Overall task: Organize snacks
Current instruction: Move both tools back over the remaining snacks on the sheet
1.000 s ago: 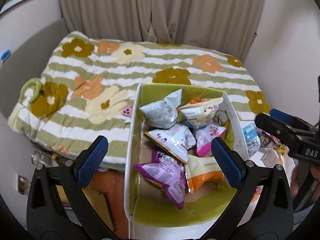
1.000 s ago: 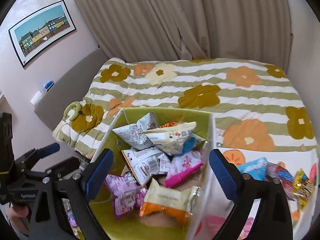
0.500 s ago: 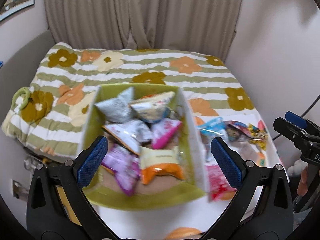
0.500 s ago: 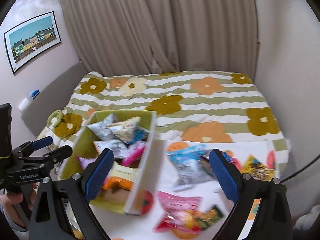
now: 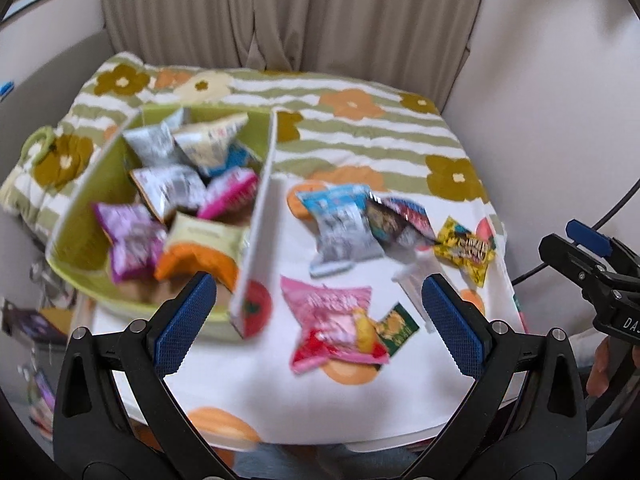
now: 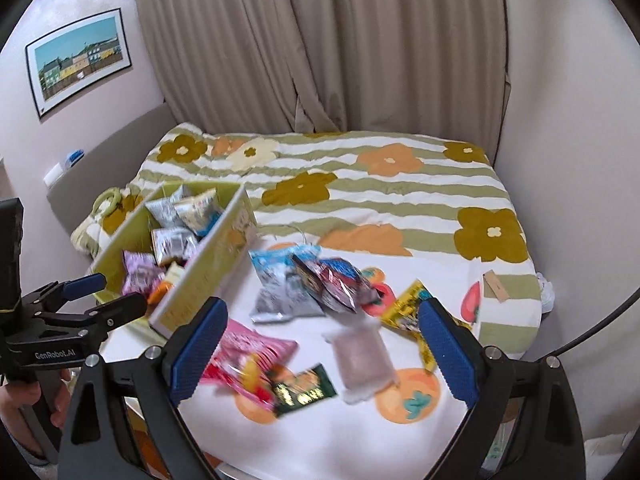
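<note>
Approx half done: green box (image 5: 80, 216), frame left, holds several packs; six-ish snacks (image 6: 280, 292) w/ pink pack (image 5: 332, 320) loose on table (image 5: 280, 392). Left tool (image 5: 316, 320) & right tool (image 6: 320, 344) both wide open, empty.

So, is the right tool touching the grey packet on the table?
Apart. The right wrist view shows the right tool wide open above the table, and the grey packet lies flat between its fingers, clear of both pads.

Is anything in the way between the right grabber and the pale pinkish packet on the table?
Nothing visible. The right gripper is open and empty, and the pale pinkish packet lies flat on the table between its fingers, clear of the other snacks.
</note>
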### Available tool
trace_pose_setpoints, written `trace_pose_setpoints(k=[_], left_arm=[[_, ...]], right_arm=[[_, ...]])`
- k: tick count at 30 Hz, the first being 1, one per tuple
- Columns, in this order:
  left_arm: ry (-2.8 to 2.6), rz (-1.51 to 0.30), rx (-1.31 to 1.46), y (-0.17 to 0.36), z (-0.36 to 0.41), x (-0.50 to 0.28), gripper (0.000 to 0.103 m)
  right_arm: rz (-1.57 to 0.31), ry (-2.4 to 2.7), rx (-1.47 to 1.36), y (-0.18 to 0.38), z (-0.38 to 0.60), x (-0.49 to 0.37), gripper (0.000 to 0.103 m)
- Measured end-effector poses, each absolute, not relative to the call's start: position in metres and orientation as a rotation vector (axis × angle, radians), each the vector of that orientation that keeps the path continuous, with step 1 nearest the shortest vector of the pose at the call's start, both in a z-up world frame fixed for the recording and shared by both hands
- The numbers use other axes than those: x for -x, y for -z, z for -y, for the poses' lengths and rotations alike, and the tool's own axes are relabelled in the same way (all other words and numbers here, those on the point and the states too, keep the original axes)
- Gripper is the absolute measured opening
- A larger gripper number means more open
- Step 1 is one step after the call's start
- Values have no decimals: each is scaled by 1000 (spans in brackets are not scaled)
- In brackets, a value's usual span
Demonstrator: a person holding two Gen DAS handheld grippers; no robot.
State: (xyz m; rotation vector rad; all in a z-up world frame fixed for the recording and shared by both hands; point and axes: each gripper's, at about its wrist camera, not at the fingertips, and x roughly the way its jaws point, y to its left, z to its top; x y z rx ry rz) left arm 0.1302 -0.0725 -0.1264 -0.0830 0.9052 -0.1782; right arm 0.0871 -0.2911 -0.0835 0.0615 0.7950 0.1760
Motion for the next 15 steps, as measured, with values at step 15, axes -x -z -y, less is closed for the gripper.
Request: trace_pose_setpoints(k=[15], left_arm=[[86, -1022, 19, 255, 123, -148, 102]], right_arm=[[-952, -259, -5, 206, 320, -108, 95]])
